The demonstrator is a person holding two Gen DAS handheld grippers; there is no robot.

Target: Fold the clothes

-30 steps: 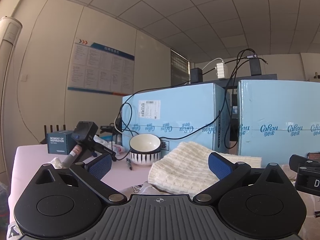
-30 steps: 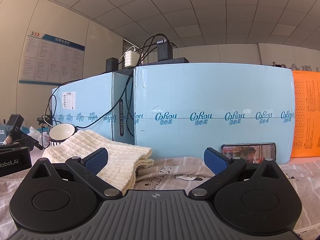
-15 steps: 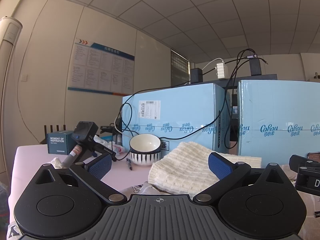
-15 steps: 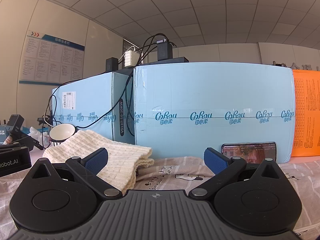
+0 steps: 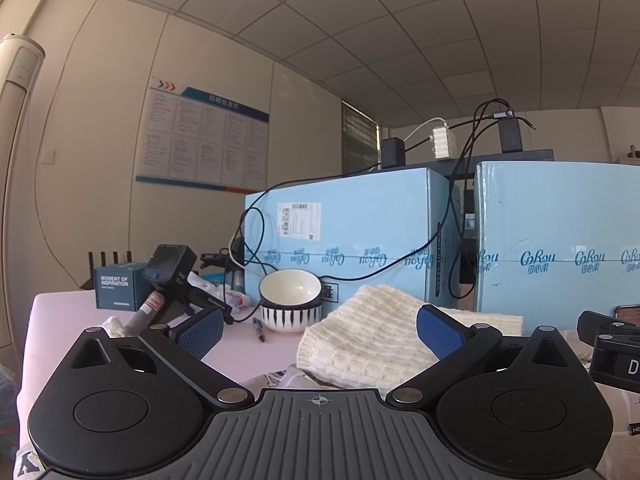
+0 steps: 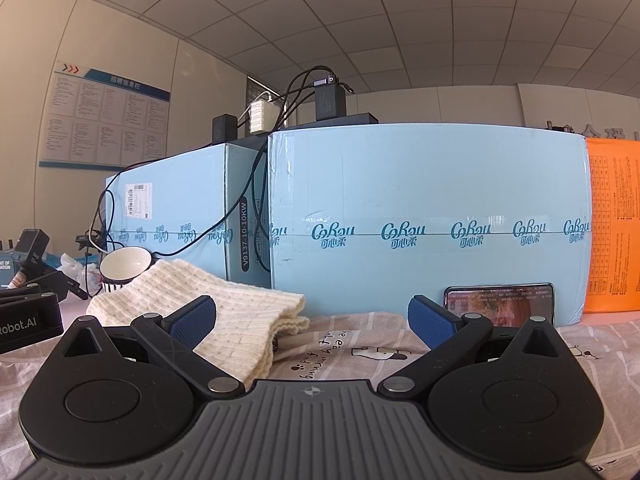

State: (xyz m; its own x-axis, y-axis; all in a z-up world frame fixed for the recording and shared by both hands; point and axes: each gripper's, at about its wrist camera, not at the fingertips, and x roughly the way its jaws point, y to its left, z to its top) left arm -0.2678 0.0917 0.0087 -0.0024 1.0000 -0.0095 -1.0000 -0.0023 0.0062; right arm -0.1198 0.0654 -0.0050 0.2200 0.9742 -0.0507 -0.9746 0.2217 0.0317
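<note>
A folded cream knitted sweater [image 5: 372, 340] lies on the table, also in the right wrist view [image 6: 224, 312]. A pale pink printed garment [image 6: 360, 352] lies flat beneath and in front of it; a bit shows in the left wrist view [image 5: 276, 376]. My left gripper [image 5: 318, 326] is open and empty, low over the table with the sweater between and beyond its fingers. My right gripper [image 6: 312, 318] is open and empty, low over the printed garment, the sweater's edge by its left finger. Each gripper's body shows at the edge of the other's view.
Two light blue cartons [image 6: 432, 216] stand close behind the clothes, with chargers and cables on top. A striped bowl [image 5: 290, 300], a pen [image 5: 258, 328], a handheld camera [image 5: 168, 268] and a small box [image 5: 116, 286] sit at left. A phone [image 6: 500, 306] leans on the carton; an orange sheet [image 6: 614, 224] is right.
</note>
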